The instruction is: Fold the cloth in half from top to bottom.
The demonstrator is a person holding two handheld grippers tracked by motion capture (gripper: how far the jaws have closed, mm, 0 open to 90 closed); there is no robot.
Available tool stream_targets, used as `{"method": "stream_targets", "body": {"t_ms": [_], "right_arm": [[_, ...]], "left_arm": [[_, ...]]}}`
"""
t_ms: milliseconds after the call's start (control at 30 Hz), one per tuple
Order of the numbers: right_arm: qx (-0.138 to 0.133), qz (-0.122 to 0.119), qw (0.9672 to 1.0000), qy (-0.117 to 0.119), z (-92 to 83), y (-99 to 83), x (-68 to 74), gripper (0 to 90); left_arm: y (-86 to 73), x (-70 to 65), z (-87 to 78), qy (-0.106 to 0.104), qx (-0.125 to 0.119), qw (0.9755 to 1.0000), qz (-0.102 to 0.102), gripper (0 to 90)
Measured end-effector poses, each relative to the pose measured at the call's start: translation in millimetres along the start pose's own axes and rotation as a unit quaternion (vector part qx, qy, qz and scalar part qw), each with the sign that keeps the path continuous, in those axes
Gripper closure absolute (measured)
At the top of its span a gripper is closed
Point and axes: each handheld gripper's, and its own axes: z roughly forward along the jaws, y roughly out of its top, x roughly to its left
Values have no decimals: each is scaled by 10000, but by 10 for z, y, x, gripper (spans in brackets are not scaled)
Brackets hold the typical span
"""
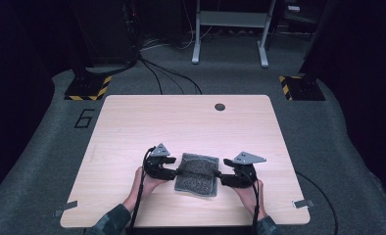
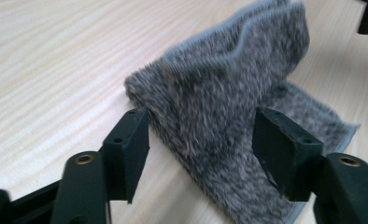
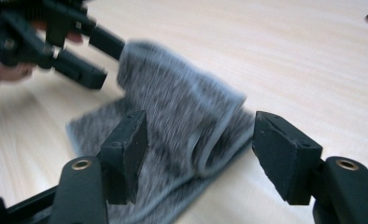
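The high view is looking forward and down from above the person's side, taking in the whole desk (image 1: 132, 122) and the floor beyond. The left gripper view is riding close behind its own jaws, looking low along them at the grey cloth (image 2: 229, 121) lying between and just ahead of them. The right gripper view is doing likewise from the opposite side, sharing that cloth (image 3: 182, 126) and catching the left gripper (image 3: 98, 56) beyond it.

Mottled grey towel (image 1: 197, 173), pale wood-grain table (image 1: 181, 117)
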Motion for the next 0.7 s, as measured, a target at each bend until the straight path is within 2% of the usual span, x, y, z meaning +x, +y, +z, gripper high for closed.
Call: {"method": "stream_targets", "body": {"t_ms": [67, 133, 300, 400, 433, 467, 500, 533, 567, 600, 633, 700], "right_arm": [[-40, 133, 9998, -139, 26, 58, -86, 368], [3, 309, 9990, -338, 52, 103, -159, 360], [37, 509, 9966, -646, 136, 215, -344, 360], [164, 654, 9949, -745, 241, 251, -444, 356], [325, 733, 9937, -778, 310, 259, -484, 354], [356, 724, 9938, -769, 355, 253, -515, 352], [508, 803, 9923, -791, 428, 247, -538, 345], [562, 797, 9925, -742, 480, 237, -558, 342], [620, 809, 9924, -696, 509, 231, -557, 336], [670, 779, 9925, -659, 534, 220, -535, 335], [659, 743, 9932, -606, 532, 211, -504, 334], [670, 654, 9941, -541, 507, 188, -417, 332]], "left_arm": [[48, 51, -28, 6, -90, 9999, -83, 360], [125, 126, -40, 148, -109, 9997, -177, 356], [301, 345, 29, 431, -62, 9982, -420, 355], [387, 472, 173, 509, 143, 9973, -506, 355], [396, 490, 216, 491, 184, 9971, -550, 355], [406, 515, 284, 538, 306, 9968, -512, 354], [405, 534, 332, 498, 387, 9966, -539, 354], [399, 537, 365, 455, 378, 9960, -667, 353], [388, 540, 403, 377, 398, 9960, -712, 352], [381, 533, 407, 292, 472, 9961, -688, 349], [371, 512, 413, 263, 410, 9961, -731, 348], [351, 450, 389, 161, 432, 9968, -653, 347]]}}
